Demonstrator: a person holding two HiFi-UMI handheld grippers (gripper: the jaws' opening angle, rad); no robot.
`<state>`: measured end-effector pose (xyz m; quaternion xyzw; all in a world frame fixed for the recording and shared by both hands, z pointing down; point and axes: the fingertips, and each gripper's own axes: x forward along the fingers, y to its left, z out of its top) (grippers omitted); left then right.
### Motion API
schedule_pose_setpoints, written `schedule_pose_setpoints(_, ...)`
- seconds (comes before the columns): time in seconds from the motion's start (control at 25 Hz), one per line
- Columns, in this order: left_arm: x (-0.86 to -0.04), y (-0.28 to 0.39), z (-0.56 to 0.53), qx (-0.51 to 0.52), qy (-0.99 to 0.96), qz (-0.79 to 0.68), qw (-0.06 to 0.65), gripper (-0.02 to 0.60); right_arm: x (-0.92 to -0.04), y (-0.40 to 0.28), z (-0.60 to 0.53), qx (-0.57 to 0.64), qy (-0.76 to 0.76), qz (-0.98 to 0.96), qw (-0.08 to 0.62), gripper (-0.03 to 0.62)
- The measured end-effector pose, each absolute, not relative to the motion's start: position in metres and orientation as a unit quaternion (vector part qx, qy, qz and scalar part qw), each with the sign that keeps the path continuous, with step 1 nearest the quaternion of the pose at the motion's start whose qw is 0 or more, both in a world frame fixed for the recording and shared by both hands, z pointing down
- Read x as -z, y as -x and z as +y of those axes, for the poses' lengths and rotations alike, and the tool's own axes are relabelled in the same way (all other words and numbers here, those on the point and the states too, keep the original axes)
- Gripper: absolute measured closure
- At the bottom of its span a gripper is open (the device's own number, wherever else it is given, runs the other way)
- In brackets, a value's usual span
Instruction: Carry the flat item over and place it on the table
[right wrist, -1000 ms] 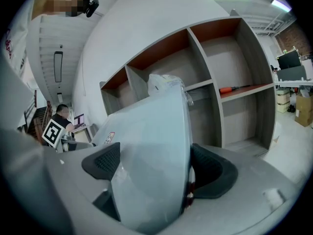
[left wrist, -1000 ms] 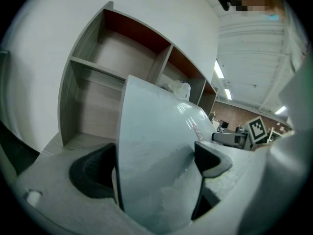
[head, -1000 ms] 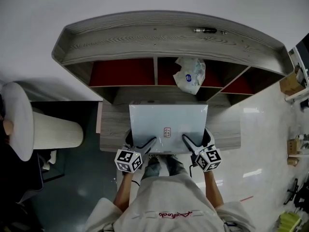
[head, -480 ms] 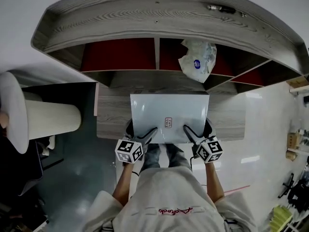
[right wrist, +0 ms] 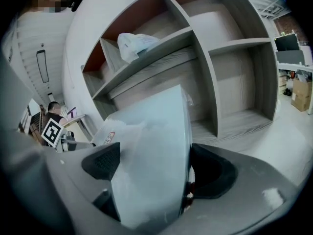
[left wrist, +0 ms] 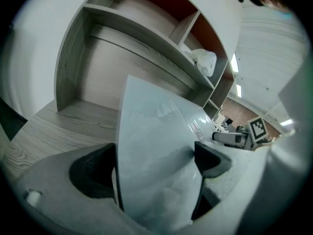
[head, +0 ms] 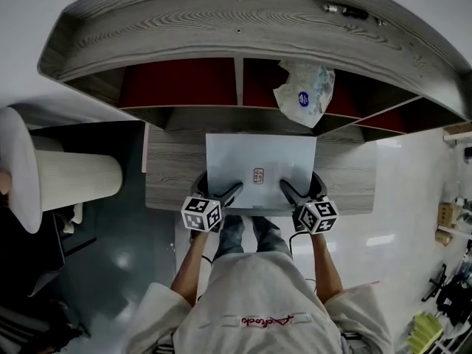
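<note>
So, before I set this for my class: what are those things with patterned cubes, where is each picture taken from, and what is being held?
No robot here: a person holds a two-jaw gripper in each hand, the left gripper and the right gripper. The patterned cubes are part of them. The top-down picture comes from a camera on the person's head; the other two from cameras riding on each gripper, looking along its jaws. Both grippers are clamped on the near edge of a white flat panel over a grey wooden table. Behind stands a shelf unit with a crumpled plastic bag in one compartment. Whether the panel already rests on the table cannot be told.
</note>
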<state>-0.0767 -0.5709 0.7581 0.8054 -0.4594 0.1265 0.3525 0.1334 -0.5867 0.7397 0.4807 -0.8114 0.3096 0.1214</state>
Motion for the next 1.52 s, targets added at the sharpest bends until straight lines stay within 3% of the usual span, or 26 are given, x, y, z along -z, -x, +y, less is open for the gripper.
schedule_pose_setpoints(1.04,-0.859,0.07,-0.617,-0.213,-0.749,-0.429,0.459,0.06,-0.849,-0.139,-0.629,-0.438,-0.465,-0.75,0.174,0.126)
schedule_pose_setpoints(1.52,-0.859,0.071,-0.618,-0.184,-0.756,-0.428,0.46,0.06,-0.851,-0.142,-0.631,-0.435,-0.471,-0.749,0.17,0.121)
